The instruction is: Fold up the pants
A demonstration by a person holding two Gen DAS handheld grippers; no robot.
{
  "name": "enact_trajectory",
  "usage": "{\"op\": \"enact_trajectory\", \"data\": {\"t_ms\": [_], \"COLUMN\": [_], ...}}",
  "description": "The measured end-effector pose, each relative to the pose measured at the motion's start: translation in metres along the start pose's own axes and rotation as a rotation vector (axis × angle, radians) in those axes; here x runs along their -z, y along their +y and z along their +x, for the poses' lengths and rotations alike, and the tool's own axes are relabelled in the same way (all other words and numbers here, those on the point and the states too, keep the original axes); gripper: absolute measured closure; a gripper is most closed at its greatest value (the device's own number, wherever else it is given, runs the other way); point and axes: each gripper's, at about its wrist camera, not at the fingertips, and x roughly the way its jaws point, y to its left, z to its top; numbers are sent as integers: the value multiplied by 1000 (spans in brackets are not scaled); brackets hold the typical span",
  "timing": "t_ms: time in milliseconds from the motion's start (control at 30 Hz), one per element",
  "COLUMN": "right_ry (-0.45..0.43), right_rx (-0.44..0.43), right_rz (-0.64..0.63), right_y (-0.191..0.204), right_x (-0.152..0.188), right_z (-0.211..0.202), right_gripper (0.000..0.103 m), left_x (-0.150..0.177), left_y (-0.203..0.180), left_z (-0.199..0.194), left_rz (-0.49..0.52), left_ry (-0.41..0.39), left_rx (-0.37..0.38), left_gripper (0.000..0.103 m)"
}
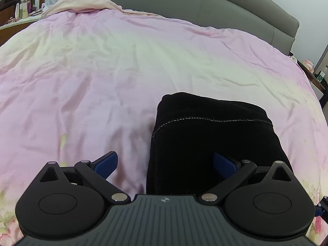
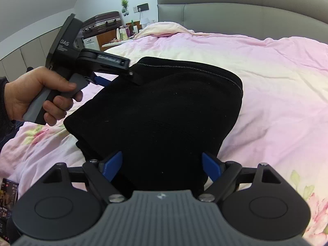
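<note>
lying folded, black pants (image 2: 160, 110) (near edge hidden), both grippers wide

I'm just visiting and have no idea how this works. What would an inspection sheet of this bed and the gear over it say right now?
Surface: pink quilt covering the bed, wrinkled, floral print at the near edge.
Job's things: black pants folded into a compact bundle, lying on the quilt.
Clutter: nothing seen on the quilt besides a cream blanket bunched at the headboard.
Grippers: left gripper open, one finger over the pants' edge; right gripper open above the bundle, pads not pressing. A hand holds the left gripper.
Cables: nothing seen.
Surroundings: grey padded headboard, a suitcase, bottles on a dresser.
</note>
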Motion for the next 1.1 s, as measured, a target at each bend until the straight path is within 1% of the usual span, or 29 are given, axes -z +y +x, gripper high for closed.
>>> {"op": "enact_trajectory", "data": {"t_ms": [33, 100, 167, 200, 233, 267, 333, 400, 467, 533, 567, 633, 733, 833, 1100], "right_ry": [6, 12, 18, 17, 12, 10, 18, 40, 64, 79, 81, 95, 135, 157, 173], "right_rx": [-19, -55, -95, -104, -108, -115, -140, -177, -222, -264, -281, -306, -340, -391, -472], "right_rz": [42, 195, 350, 417, 473, 522, 581, 617, 647, 679, 691, 709, 735, 763, 763], "right_y": [-8, -32, -61, -74, -85, -96, -110, -120, -127, -130, -132, -134, -139, -144, -148], "right_x": [-3, -10, -14, -15, -14, -14, -12, -10, -9, -10, -10, -12, -13, -12, -12], "right_z": [-2, -4, -2, 0, 2, 4, 9, 17, 25, 34, 37, 46, 59, 71, 94], "right_gripper": [23, 23, 17, 16, 16, 15, 15, 13, 10, 6, 5, 5, 5, 5, 5], "left_x": [0, -2, -3, -1, 1, 5, 11, 15, 19, 25, 28, 32, 33, 33, 25], "left_y": [1, 8, 16, 19, 24, 28, 38, 49, 63, 72, 74, 76, 78, 80, 76], "left_z": [-5, -11, -10, -7, -3, 0, 5, 11, 21, 33, 38, 45, 51, 57, 81], "left_rz": [3, 1, -12, -24, -42, -64, -121, -192, -293, -375, -398, -428, -435, -439, -412], "left_ry": [5, 46, 119, 167, 209, 234, 259, 276, 296, 340, 361, 369, 370, 375, 376], "left_rx": [9, 56, 131, 167, 197, 218, 258, 309, 376, 414, 427, 461, 495, 529, 606], "left_gripper": [0, 0, 0, 0, 0, 0, 0, 0, 0, 0, 0, 0, 0, 0, 0]}}
